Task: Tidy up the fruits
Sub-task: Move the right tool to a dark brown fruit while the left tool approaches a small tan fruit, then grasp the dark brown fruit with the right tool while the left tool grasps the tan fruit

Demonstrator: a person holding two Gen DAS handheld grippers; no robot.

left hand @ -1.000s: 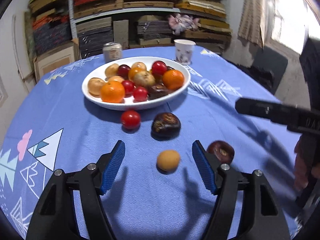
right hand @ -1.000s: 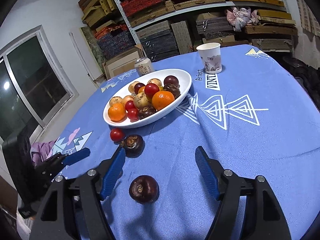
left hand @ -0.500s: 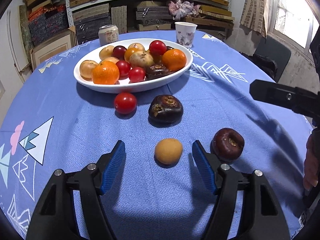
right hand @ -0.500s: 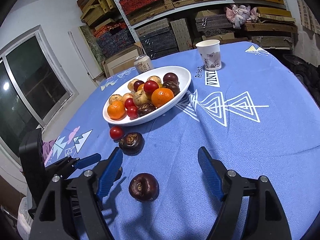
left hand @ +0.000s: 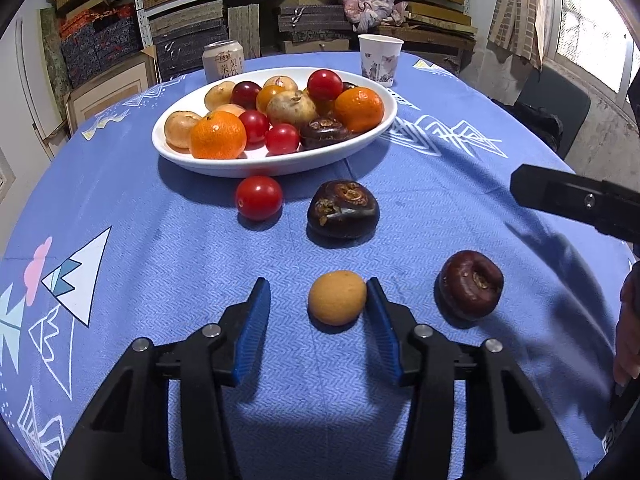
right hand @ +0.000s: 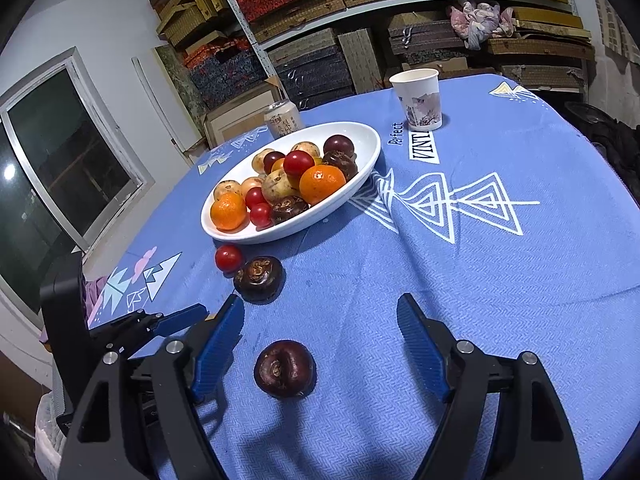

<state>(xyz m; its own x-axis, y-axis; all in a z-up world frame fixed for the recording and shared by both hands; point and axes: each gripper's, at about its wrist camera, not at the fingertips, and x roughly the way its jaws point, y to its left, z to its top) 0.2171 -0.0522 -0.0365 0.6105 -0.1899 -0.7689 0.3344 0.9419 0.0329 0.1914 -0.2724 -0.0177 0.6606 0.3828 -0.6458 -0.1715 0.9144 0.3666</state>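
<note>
- Your left claw (left hand: 318,312) has just been closing around the tan fruit (left hand: 337,298); only its right pad touches, so nothing is gripped.
- Squeeze unevenly and that fruit could roll left.
- Your right claw (right hand: 320,334) stands wide open, empty, over the dark fruit (right hand: 285,368); the bowl (left hand: 372,136) sits far off.

Behind the blue-clothed surface (left hand: 400,208): a drink can (left hand: 223,60) and paper cup (left hand: 379,59) near its far edge, with shelves (right hand: 360,8) of stacked boxes beyond.
</note>
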